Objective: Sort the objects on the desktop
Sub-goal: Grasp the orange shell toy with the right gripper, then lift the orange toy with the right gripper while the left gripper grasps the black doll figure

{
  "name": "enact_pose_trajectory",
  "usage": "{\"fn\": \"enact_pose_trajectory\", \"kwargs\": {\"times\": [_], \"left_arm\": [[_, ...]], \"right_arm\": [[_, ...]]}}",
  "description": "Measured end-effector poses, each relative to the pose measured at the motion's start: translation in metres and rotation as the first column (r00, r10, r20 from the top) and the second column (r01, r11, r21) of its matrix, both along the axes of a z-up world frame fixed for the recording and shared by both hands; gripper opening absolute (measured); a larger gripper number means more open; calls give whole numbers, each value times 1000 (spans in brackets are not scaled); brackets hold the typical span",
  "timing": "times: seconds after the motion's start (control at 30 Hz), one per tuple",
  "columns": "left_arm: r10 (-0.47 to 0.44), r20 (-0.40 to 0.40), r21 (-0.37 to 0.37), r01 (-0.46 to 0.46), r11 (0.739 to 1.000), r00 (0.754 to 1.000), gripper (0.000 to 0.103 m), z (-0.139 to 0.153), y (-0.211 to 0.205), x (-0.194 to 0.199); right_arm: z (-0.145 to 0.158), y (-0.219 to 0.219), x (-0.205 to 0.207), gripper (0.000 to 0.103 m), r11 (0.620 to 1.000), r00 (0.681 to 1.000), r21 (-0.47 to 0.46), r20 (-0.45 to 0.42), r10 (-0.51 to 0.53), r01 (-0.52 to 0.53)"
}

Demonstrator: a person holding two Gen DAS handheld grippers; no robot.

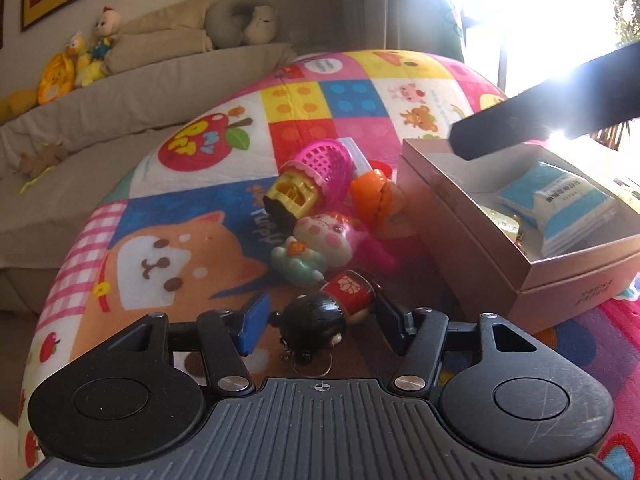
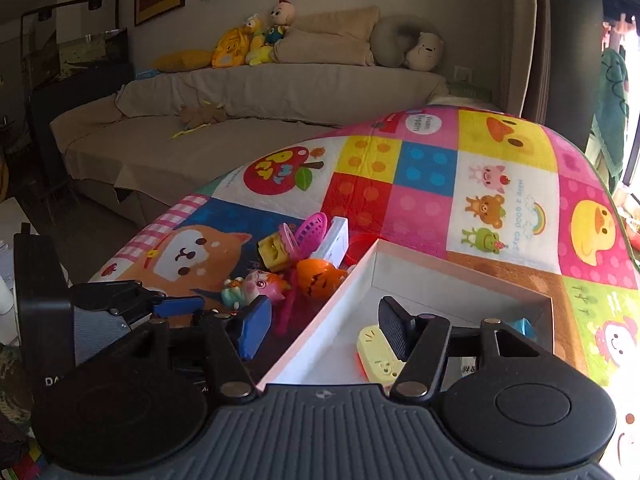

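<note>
My left gripper (image 1: 320, 316) is open around a small doll keychain (image 1: 332, 308) with black hair and a red dress, lying on the colourful mat. The blue pad (image 1: 252, 326) stands a little off the doll's head. Beyond it lies a heap of toys: a pig-girl figure (image 1: 320, 244), an orange toy (image 1: 372, 196), a yellow toy (image 1: 290, 194) and a pink net scoop (image 1: 324, 160). My right gripper (image 2: 324, 328) is open over the near wall of the open cardboard box (image 2: 320, 320). A yellow item (image 2: 378, 354) lies in the box.
The box (image 1: 472, 216) holds blue-and-white packets (image 1: 560, 204). The right gripper's body (image 1: 552, 104) hangs over the box in the left wrist view. The left gripper (image 2: 120, 300) shows at the left of the right wrist view. A sofa (image 2: 240, 120) with plush toys stands behind the table.
</note>
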State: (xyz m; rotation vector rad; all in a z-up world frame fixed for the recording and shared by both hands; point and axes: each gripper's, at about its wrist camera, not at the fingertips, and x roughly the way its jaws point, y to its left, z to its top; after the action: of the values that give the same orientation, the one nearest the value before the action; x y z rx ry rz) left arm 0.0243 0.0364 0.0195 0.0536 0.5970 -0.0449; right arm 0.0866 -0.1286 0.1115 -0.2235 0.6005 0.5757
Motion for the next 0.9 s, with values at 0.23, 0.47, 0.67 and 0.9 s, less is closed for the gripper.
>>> {"fn": "enact_pose_trajectory", "kwargs": {"times": [0.23, 0.47, 0.67, 0.9], "left_arm": [[-14, -28, -44, 12, 999, 1000, 65, -6, 13, -51], [-3, 14, -108, 4, 994, 1000, 86, -5, 22, -57], [-10, 33, -127, 14, 992, 999, 95, -3, 23, -64], [-72, 2, -90, 72, 993, 997, 97, -5, 13, -73]], "right_arm": [[-30, 77, 63, 60, 981, 998, -191, -69, 5, -18], [-64, 108, 108, 41, 950, 991, -313, -119, -62, 22], [-53, 106, 79, 35, 955, 994, -293, -112, 7, -40], [-22, 60, -4, 35, 980, 964, -83, -209, 163, -183]]}}
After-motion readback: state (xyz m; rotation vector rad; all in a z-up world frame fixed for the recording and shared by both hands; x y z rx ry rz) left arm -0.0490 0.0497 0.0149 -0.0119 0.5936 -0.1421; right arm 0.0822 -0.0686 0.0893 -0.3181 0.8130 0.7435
